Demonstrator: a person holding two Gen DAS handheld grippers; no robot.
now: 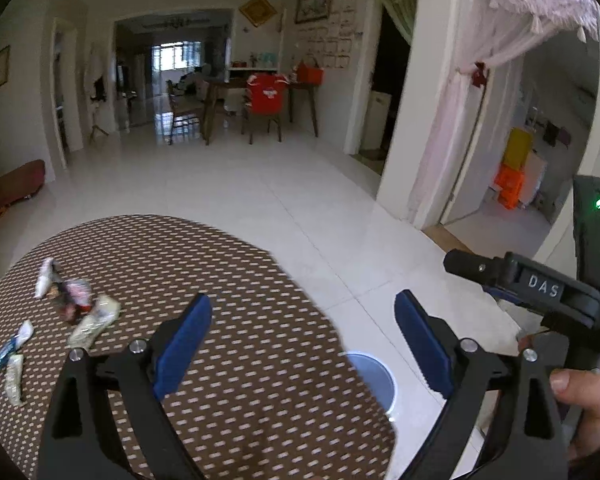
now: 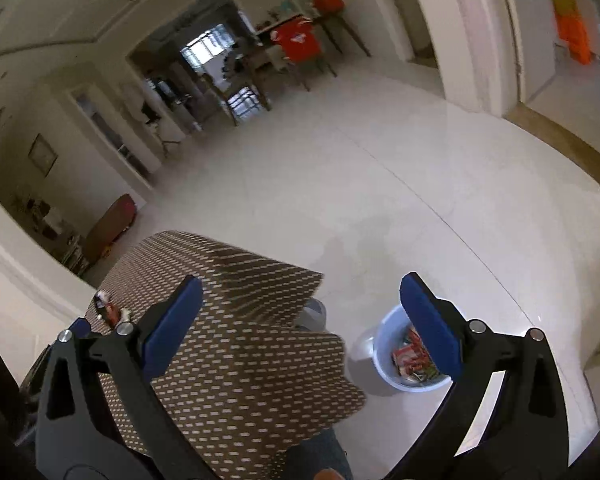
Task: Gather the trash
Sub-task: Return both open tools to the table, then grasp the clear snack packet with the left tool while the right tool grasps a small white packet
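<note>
Several crumpled wrappers (image 1: 80, 308) lie on the left part of a round table with a brown patterned cloth (image 1: 240, 360). My left gripper (image 1: 304, 344) is open and empty above the table's right edge, well right of the wrappers. A pale blue bin (image 2: 410, 354) stands on the floor beside the table and holds red wrappers; its rim also shows in the left wrist view (image 1: 374, 380). My right gripper (image 2: 300, 328) is open and empty, high above the table edge and the bin. One wrapper (image 2: 106, 308) shows at the table's left in the right wrist view.
White tiled floor (image 1: 300, 200) stretches beyond the table. A dining table with chairs (image 1: 260, 100) stands far back. A doorway with a pink curtain (image 1: 480, 100) is at right. A skateboard (image 1: 16, 188) leans at the left wall.
</note>
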